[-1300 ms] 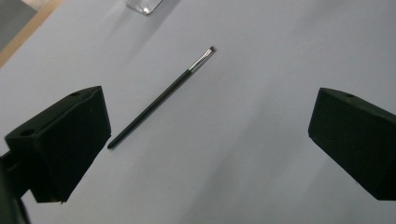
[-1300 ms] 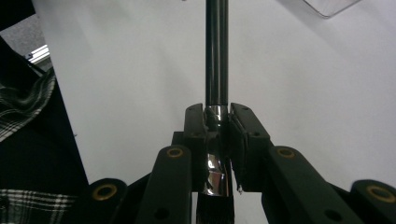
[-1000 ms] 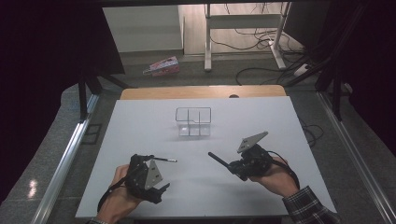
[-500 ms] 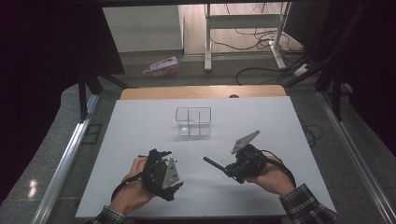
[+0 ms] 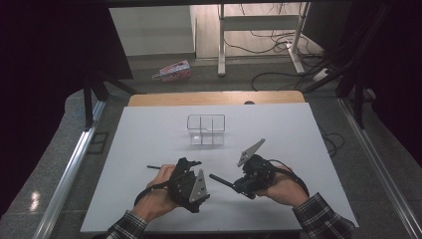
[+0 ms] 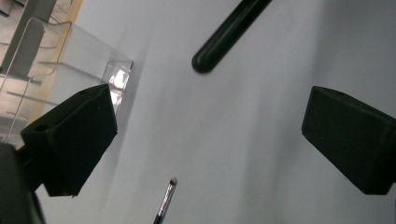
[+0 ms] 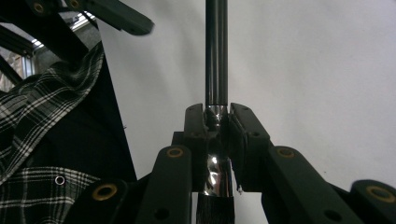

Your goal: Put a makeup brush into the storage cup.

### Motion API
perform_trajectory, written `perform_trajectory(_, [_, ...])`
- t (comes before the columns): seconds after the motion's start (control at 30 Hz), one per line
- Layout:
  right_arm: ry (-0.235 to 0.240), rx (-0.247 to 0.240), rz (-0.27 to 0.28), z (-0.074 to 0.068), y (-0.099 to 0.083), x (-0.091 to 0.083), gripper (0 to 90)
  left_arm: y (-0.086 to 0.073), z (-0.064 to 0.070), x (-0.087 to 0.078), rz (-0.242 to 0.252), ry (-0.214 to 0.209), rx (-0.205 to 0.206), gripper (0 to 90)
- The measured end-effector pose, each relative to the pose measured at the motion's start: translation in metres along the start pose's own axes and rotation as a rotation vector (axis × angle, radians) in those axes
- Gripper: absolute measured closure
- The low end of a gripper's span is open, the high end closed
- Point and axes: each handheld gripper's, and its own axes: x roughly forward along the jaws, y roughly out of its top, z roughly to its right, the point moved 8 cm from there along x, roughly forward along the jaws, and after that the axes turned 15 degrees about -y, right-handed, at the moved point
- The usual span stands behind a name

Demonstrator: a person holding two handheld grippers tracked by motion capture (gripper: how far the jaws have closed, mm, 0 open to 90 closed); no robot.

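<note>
My right gripper (image 5: 239, 183) (image 7: 217, 116) is shut on a black brush (image 5: 222, 180) (image 7: 216, 51) at its chrome collar, and the dark handle points left across the white table (image 5: 149, 139). The handle's rounded end (image 6: 205, 60) hangs in front of my left gripper (image 5: 202, 180) (image 6: 210, 135). That gripper lies on its side with the jaws wide apart and nothing between them. A thin black brush (image 5: 154, 167) (image 6: 164, 205) lies on the table by the left hand, its tip showing low between the open jaws. A clear acrylic organizer (image 5: 206, 129) (image 6: 79, 60) stands beyond both grippers.
A wooden strip (image 5: 214, 98) runs along the table's far edge. On the floor beyond lie a pink box (image 5: 173, 69) and loose cables (image 5: 278, 74). Metal frame rails (image 5: 74, 159) flank the table. A plaid sleeve (image 7: 42, 116) is close beside my right gripper.
My left hand has moved right toward the table's middle and turned its gripper to face the right one. The thin brush now lies to its left. The right gripper shifted slightly left with its brush.
</note>
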Motion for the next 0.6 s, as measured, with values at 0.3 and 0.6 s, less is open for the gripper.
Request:
perform_trajectory(0.3, [0.041,-0.015,-0.029,-0.007,0.005,0.005,77.4,0.016,0.007,0.006,0.016,-0.030,0.115,25.3])
perform_trajectory(0.6, [0.073,-0.026,-0.045,-0.012,0.008,0.008,77.4,0.025,0.018,0.013,0.027,-0.036,0.189,43.8])
